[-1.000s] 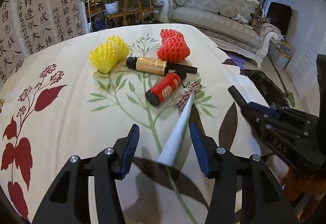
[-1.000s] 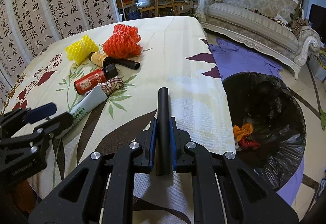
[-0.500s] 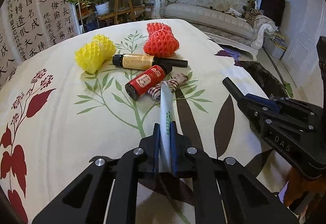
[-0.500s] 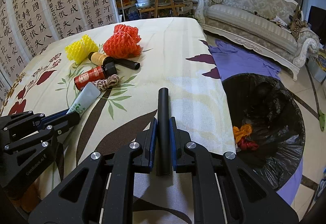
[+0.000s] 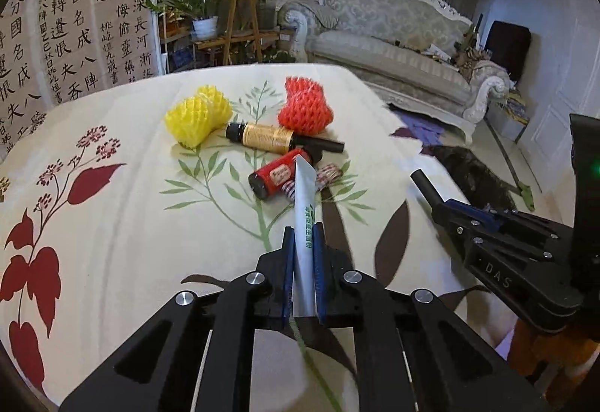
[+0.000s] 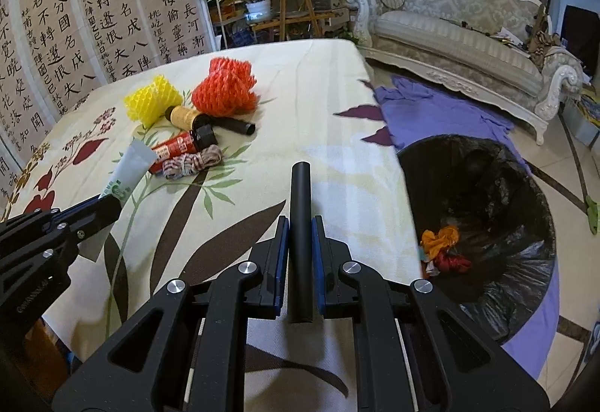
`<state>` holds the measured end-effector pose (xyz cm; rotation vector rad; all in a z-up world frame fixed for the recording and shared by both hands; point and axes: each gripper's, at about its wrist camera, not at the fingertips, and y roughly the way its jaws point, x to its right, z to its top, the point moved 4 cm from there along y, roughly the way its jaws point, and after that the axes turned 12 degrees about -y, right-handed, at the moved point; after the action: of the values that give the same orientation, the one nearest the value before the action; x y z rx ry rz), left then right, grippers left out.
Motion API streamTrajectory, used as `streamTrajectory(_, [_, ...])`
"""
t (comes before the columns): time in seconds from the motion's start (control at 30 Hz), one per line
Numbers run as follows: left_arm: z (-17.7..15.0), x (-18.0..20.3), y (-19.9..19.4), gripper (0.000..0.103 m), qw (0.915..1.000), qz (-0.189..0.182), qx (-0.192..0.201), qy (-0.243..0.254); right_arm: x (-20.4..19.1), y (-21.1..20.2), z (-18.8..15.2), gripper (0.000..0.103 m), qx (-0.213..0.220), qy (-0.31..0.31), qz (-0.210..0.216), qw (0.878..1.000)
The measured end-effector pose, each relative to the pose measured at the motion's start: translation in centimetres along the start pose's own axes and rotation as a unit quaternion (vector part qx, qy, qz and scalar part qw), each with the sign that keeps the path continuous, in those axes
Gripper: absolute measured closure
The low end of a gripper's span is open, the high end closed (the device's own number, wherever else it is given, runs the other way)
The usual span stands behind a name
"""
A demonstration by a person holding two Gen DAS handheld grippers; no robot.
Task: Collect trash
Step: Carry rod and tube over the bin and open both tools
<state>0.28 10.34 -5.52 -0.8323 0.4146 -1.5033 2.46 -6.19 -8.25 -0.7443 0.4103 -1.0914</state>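
Note:
My left gripper (image 5: pixel 303 235) is shut on a white tube (image 5: pixel 305 209) and holds it just above the table; the tube also shows in the right wrist view (image 6: pixel 129 172). My right gripper (image 6: pixel 300 224) is shut on a black cylinder (image 6: pixel 300 224), near the table's right edge; the left wrist view shows that cylinder (image 5: pixel 423 185) too. On the floral tablecloth (image 6: pixel 318 104) lie a red bottle (image 6: pixel 176 147), an amber bottle (image 6: pixel 185 117), a black tube (image 6: pixel 238 127), a striped string bundle (image 6: pixel 193 161), a yellow foam net (image 6: pixel 152 101) and a red foam net (image 6: pixel 223 89).
A bin with a black bag (image 6: pixel 483 187) stands on the floor right of the table and holds some orange and red scraps (image 6: pixel 442 247). A purple cloth (image 6: pixel 431 112) lies under it. A sofa (image 6: pixel 468 26), plant stand and calligraphy screen stand behind.
My left gripper closed on the white tube and lifted its near end off the cloth. The right gripper kept its hold on the black cylinder and barely moved.

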Motion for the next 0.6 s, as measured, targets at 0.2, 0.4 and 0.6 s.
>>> streamTrajectory(0.2, [0.7, 2.0, -0.4, 0.093, 0.9998, -0.015, 0.014, 0.005, 2.1, -2.2, 0.4, 0.091, 0.022, 0.015, -0.026, 0.999])
streamTrajectory(0.4, [1.3, 4.9, 0.5, 0.093, 0.9993, -0.031, 0.014, 0.016, 5.9, -3.8, 0.2, 0.091, 0.034, 0.041, -0.07, 0.996])
streamTrajectory(0.6, [1.9, 9.1, 2.1, 0.092, 0.9974, -0.055, 0.017, 0.042, 10.3, -4.6, -0.5, 0.091, 0.037, 0.067, -0.11, 0.991])
